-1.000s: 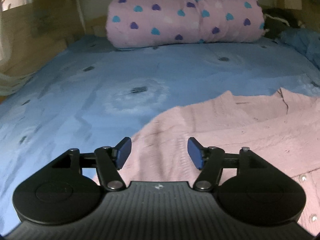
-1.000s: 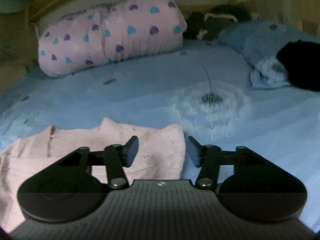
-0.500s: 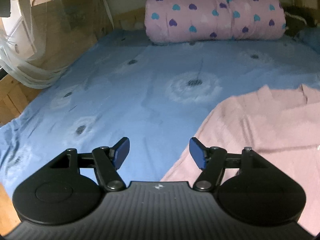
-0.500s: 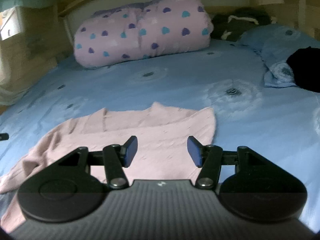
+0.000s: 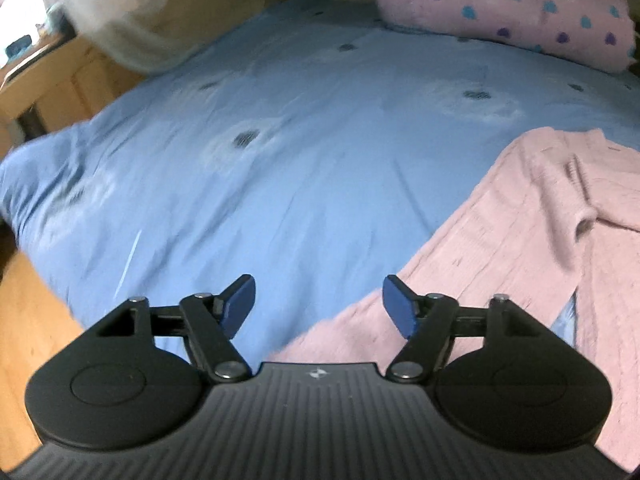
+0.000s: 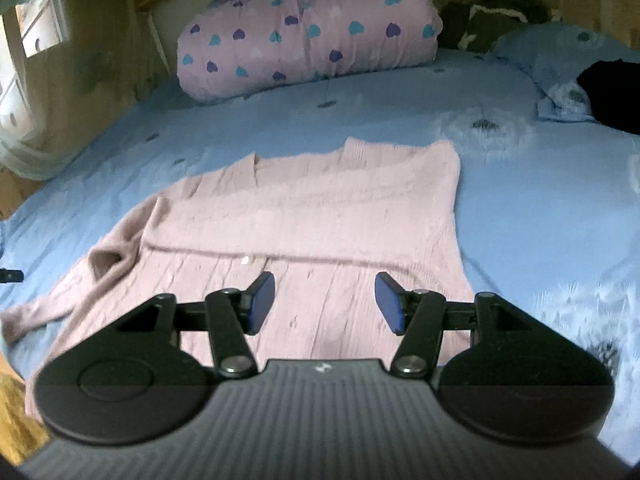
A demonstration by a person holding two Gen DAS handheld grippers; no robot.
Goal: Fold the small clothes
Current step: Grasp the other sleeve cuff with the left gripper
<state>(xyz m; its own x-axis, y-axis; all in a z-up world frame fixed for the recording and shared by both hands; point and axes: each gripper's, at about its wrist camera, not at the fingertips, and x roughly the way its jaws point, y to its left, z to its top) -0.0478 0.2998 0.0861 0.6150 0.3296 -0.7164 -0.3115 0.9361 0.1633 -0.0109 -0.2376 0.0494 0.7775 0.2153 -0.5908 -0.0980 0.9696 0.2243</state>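
Note:
A small pink knitted cardigan (image 6: 304, 224) lies flat on the blue bed sheet (image 6: 532, 208), one sleeve folded across its front and the left sleeve trailing to the bed's near left edge. In the left wrist view the cardigan (image 5: 520, 240) fills the right side. My left gripper (image 5: 319, 304) is open and empty, above the sheet at the cardigan's left sleeve edge. My right gripper (image 6: 325, 303) is open and empty, above the cardigan's lower front.
A rolled pink quilt with hearts (image 6: 308, 36) lies at the head of the bed. A blue pillow (image 6: 560, 64) with a black garment (image 6: 612, 92) on it is at the right. A wooden cabinet (image 5: 52, 76) and the bed's left edge (image 5: 36, 216) are at the left.
Both grippers have pulled back and risen, so more of the cardigan and bed shows. The left gripper has swung left toward the bed's edge. Both stay open.

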